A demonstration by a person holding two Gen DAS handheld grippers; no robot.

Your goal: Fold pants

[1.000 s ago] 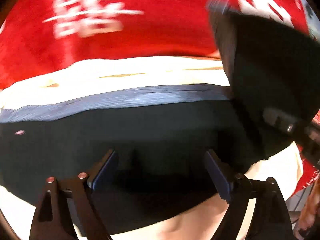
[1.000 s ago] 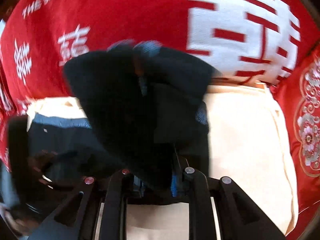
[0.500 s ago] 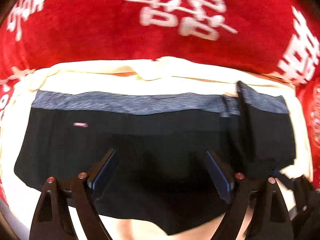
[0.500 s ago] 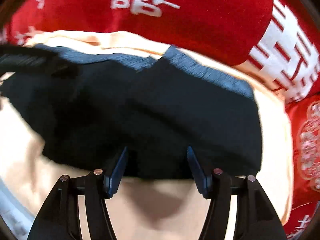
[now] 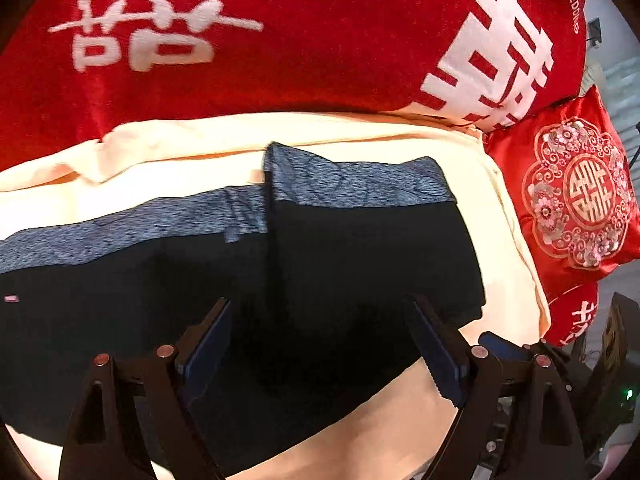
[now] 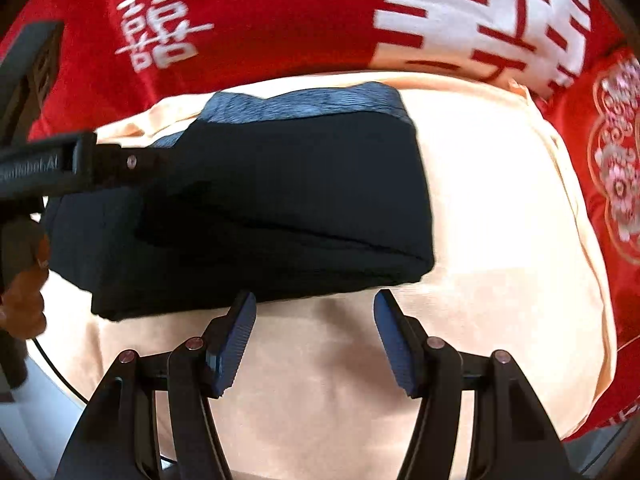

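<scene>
The black pants (image 5: 360, 264) with a grey-blue waistband (image 5: 352, 188) lie on a cream cloth (image 5: 200, 152). Their right part is folded over onto the rest. In the right wrist view the pants (image 6: 280, 200) show as a thick folded stack. My left gripper (image 5: 320, 344) is open and empty, hovering over the pants' near part. My right gripper (image 6: 316, 332) is open and empty, just in front of the stack's near edge. The left gripper's body (image 6: 60, 168) reaches in from the left in the right wrist view.
A red blanket with white characters (image 5: 280, 40) lies behind the cream cloth. A red embroidered cushion (image 5: 576, 192) sits at the right. The cream cloth (image 6: 500, 240) stretches right of the pants. A person's hand (image 6: 24, 292) shows at the left edge.
The right gripper carried a raised part of the pants over, laid it down, opened and drew back toward the near edge. The left gripper's view shifted right and stayed open.
</scene>
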